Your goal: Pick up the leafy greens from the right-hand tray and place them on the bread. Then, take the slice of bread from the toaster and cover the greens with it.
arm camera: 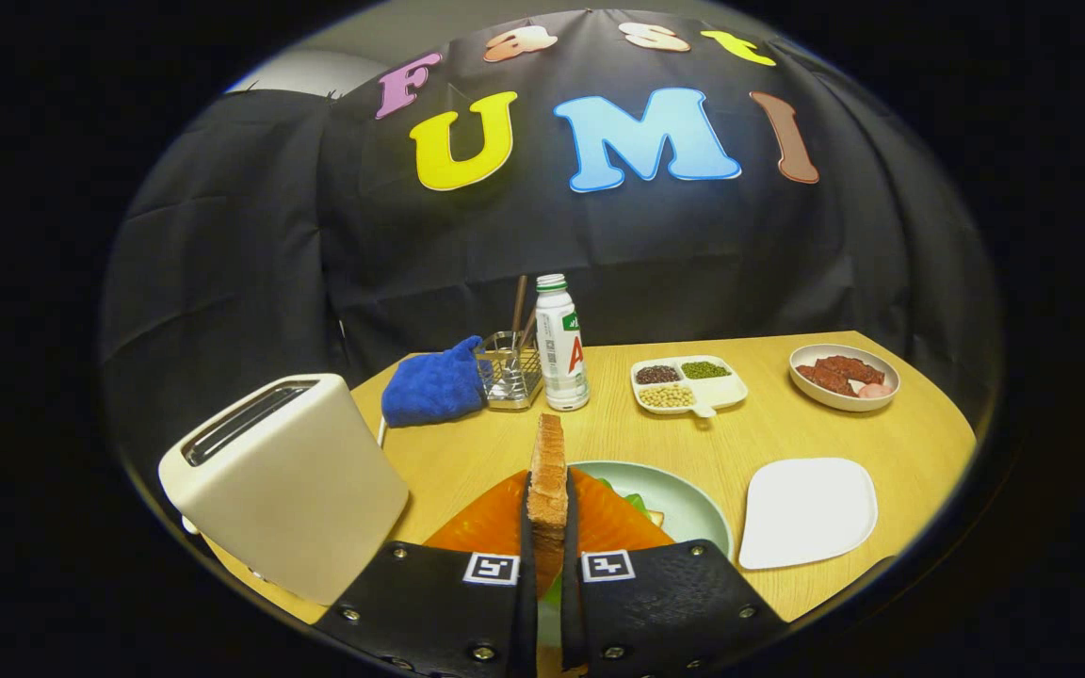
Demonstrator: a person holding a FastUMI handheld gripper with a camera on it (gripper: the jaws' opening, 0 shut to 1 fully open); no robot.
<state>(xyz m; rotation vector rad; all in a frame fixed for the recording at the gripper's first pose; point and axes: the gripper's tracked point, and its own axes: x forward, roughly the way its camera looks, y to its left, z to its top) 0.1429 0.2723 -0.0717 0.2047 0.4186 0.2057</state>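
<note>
My gripper [547,532] is shut on a slice of toasted bread [548,476], held upright and edge-on between both fingers. Below and just beyond the fingers lies a pale green plate [693,499] on an orange mat [495,523]; a bit of leafy greens [632,499] shows on the plate to the right of the slice, with a sliver of bread under them. The cream toaster [283,485] stands left of the fingers, its slots on top looking dark and vacant. The white square tray [806,513] to the right of the plate is bare.
Along the back of the wooden table [919,443] stand a blue oven mitt [434,386], a wire utensil holder [511,372], a white bottle [561,344], a divided dish of beans [688,383] and a bowl of reddish meat slices [844,375].
</note>
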